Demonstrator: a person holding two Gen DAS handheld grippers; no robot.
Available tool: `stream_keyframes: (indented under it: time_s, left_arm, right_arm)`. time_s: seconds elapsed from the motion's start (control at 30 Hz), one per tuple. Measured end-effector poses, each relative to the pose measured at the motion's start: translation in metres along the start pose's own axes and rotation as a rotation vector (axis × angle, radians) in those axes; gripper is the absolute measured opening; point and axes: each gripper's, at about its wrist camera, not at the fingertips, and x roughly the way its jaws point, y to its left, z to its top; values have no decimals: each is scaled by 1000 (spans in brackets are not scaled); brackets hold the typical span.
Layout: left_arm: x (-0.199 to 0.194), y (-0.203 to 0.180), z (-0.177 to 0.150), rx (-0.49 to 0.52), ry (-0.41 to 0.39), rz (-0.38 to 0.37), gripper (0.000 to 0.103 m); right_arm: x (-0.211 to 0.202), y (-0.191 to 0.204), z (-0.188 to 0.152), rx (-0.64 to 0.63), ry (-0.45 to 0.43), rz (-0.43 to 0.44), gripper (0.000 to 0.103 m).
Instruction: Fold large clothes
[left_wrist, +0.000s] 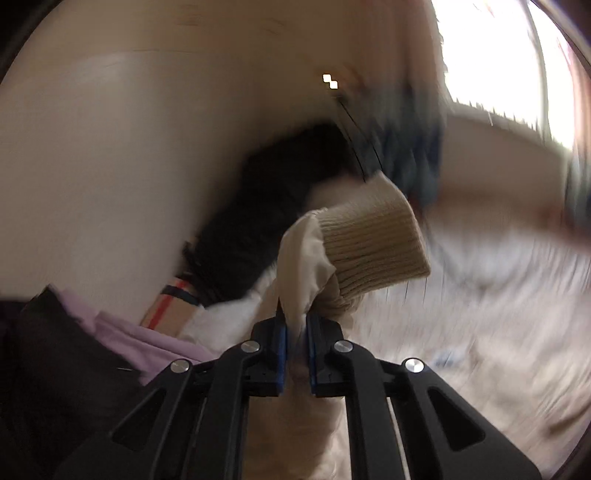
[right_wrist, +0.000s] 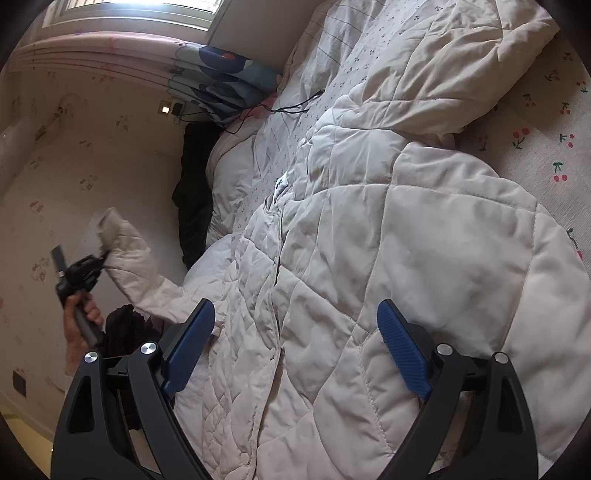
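At the far left of the right wrist view, a person's hand (right_wrist: 79, 317) gripped the handle of the left gripper (right_wrist: 101, 256), whose jaws were pinched on the end of a sleeve (right_wrist: 136, 258) of the large cream quilted puffer jacket (right_wrist: 369, 258). The sleeve was held off the bed, its ribbed beige knit cuff (right_wrist: 107, 225) jutting past the jaws. The left wrist view agreed: the blue pads (left_wrist: 281, 339) were nearly together, with cream fabric clamped just behind the cuff (left_wrist: 373, 243).

Through the middle and right of the right wrist view the jacket lay spread front-up on the cherry-print bedsheet (right_wrist: 554, 122), its closure running up the centre. At the bottom, the right gripper (right_wrist: 295, 347) hovered over the jacket body with its jaws spread wide and nothing between them.

The step in hand looked like folding the sleeve inward. The next move probably called for carrying the cuff across the chest and laying it flat, with the right gripper steadying the body.

The left wrist view was heavily motion-blurred. A dark garment (right_wrist: 194, 192) by the wall could not be identified, and the jacket's hem was cut off behind the right gripper.
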Motion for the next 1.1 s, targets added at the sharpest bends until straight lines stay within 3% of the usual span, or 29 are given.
stream_keyframes:
  time_s: [0.07,0.13,0.2,0.27,0.3,0.37,0.4,0.47,0.53,0.63,0.73,0.87,0.97,1.0,1.1]
  left_arm:
    - [-38,78,18,-273,-85,9,10]
    - [-60,150,11,-516,-84,70,16]
    - [-81,202,-6,-651,-81,139,27]
    - [-112,232,-24,-697,-126,179,33]
    - [-132,239,-34,-691,-167,205,38]
    - [-163,233,-48,-642,-214,220,66]
    - [-174,228,-56,-608,-222,215,72]
    - [-196,206,-77,-490,-210,164,80]
    - [-203,176,-110,-356,-113,35,85]
    - [-198,126,-177,-183,77,-138,86]
    - [-189,80,-248,-81,252,-295,86]
    - [-194,56,-329,37,367,-289,86]
    - [-199,62,-365,-13,442,-321,86]
    - [-201,65,-374,-33,486,-407,86]
    - [-213,57,-391,-140,508,-443,86]
  right_arm:
    - [1,1,-1,-1,-2,-1,86]
    - [3,2,-2,-3,3,1,86]
    - [4,3,-2,-2,8,2,86]
    - [4,2,-2,-1,9,-1,86]
    - [4,2,-2,0,8,-6,86]
    - [3,2,-2,-7,4,-21,86]
    - [3,3,-1,-15,3,-27,86]
    - [1,10,0,-66,-1,-58,86]
    - [-5,22,1,-126,9,-105,86]
    - [-35,40,0,-223,29,-121,87]
    - [-88,41,-8,-319,11,-233,93]
    - [-154,11,-29,-366,63,-375,93]
    - [-188,-27,-46,-297,143,-398,93]
    - [-194,-36,-51,-277,159,-393,93]
    - [-210,-50,-62,-272,160,-423,93]
